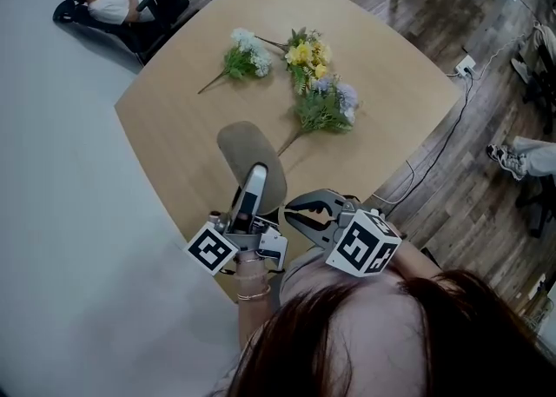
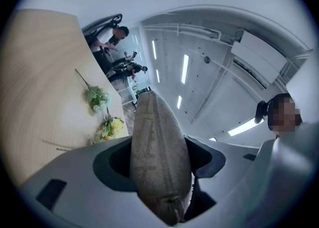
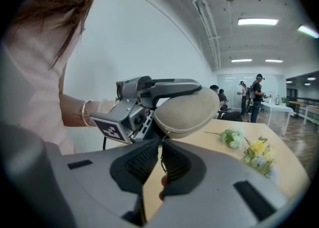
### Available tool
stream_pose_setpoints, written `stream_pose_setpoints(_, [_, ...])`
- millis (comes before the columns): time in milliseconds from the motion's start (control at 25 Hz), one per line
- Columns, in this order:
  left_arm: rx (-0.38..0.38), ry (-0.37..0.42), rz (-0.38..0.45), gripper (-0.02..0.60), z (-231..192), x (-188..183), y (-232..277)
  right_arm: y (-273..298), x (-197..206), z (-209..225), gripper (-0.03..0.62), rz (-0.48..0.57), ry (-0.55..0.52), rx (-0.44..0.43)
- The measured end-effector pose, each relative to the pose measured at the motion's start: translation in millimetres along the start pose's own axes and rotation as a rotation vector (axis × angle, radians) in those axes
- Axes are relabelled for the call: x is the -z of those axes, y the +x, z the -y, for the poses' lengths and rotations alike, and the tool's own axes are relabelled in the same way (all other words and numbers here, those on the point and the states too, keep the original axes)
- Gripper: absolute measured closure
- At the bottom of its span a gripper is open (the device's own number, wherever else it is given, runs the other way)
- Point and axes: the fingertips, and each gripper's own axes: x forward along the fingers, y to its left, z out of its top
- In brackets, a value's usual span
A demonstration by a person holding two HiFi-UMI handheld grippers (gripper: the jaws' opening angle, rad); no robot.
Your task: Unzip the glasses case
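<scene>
We see the glasses case, a grey-beige oval shell, held up above the near edge of the counter with its long side pointing away from the person. The left gripper has it by the near end. From the right gripper view one jaw lies along the top of the shell and the other sits under it, so this gripper is rolled onto its side and points roughly level. Its jaws are spread wide and press on the case from both faces. Behind its marker cube the left hand reaches out from a wrist wearing thin bangles.

The right gripper comes in from the person's right, angled a little downward, its tips just beside the near end of the case. In its own view the jaws are drawn together under the seam of the shell. They seem to pinch the small zip pull hanging there, though the pull is too tiny for us to be sure.

Farther out on the counter lie three flower bunches: white, yellow and pale lilac. Beyond the far corner a person sits.
</scene>
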Motion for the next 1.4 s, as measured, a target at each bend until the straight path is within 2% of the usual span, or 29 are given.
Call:
stream_pose_setpoints(160, [-0.005,0.04,0.035,0.302,5.1,2.0,1.8,-13.3,5.1,10.8,0.571,0.008,0.033,0.022])
stream_pose_setpoints(200, [-0.006,0.046,0.039,0.302,5.9,3.1,2.2,-17.0,6.1,14.0,0.546,0.012,0.042,0.031])
stream_pose_setpoints(400, [-0.028,0.01,0.104,0.302,0.8,3.9,-1.1,-35.6,17.0,28.4,0.534,0.002,0.064,0.063])
stream_pose_setpoints(760, [-0.102,0.029,0.221,0.302,-3.9,-1.7,-11.1,-66.3,30.4,56.2,0.544,0.044,0.149,0.075])
stream_pose_setpoints(880, [-0.132,0.05,0.226,0.302,-3.5,4.9,-12.5,-74.4,34.4,67.4,0.569,0.065,0.179,0.091])
stream_pose_setpoints(1040, [-0.134,0.055,0.222,0.302,1.1,17.0,-11.1,-85.7,42.1,82.8,0.579,0.09,0.256,0.127])
stream_pose_setpoints(1400, [-0.123,0.077,0.165,0.302,5.6,35.6,-15.1,-102.5,55.7,103.5,0.579,0.108,0.349,0.317])
